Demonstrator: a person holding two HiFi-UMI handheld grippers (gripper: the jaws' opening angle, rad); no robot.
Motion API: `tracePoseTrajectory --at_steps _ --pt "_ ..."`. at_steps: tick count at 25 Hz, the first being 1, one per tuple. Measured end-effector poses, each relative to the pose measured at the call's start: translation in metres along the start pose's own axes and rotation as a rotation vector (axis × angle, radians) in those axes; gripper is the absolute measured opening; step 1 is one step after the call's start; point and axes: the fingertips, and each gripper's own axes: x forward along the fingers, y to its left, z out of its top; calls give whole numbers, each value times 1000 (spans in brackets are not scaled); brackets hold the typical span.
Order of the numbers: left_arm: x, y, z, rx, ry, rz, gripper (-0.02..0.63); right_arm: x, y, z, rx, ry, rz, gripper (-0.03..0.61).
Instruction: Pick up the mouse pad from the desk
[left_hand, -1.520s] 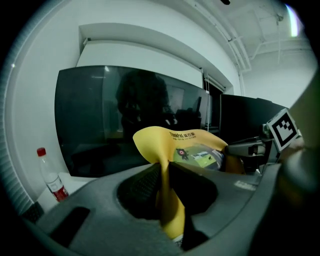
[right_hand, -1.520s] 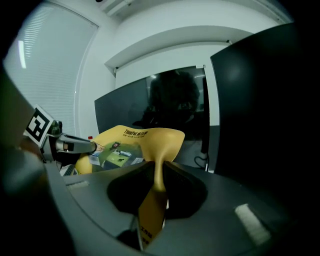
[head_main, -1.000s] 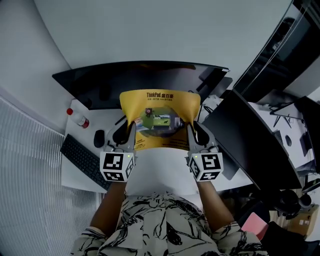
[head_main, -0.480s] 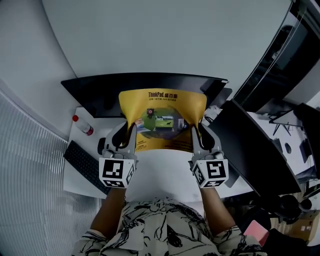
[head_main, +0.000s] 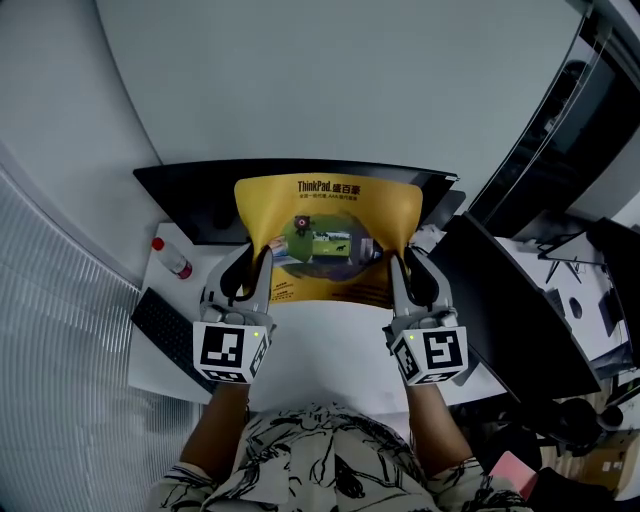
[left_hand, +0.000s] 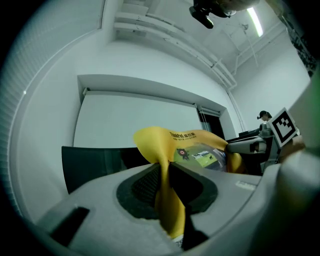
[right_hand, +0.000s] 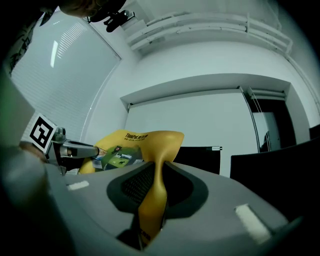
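Note:
A yellow mouse pad with a printed picture and black lettering hangs in the air above the white desk, stretched between both grippers. My left gripper is shut on its left edge; in the left gripper view the yellow pad is pinched between the dark pads. My right gripper is shut on the right edge, and the right gripper view shows the pad squeezed between its jaws. Both grippers point level, away from me.
A wide dark monitor stands behind the pad. A second dark screen angles in at the right. On the desk's left lie a black keyboard and a small red-capped bottle. A white wall fills the background.
Both grippers have risen together with the mouse pad, lifting it higher off the desk and up in front of the monitor. The grips have not changed.

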Motion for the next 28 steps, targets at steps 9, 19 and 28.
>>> tracePoseTrajectory --at_steps 9,19,28 --pt "-8 -4 23 18 -45 5 72 -8 0 23 -12 -49 3 78" --pt "-14 -6 31 12 -85 14 72 -11 1 31 -30 -85 10 78" --pt "-15 -6 32 18 -91 29 72 -13 2 34 -39 -99 4 78"
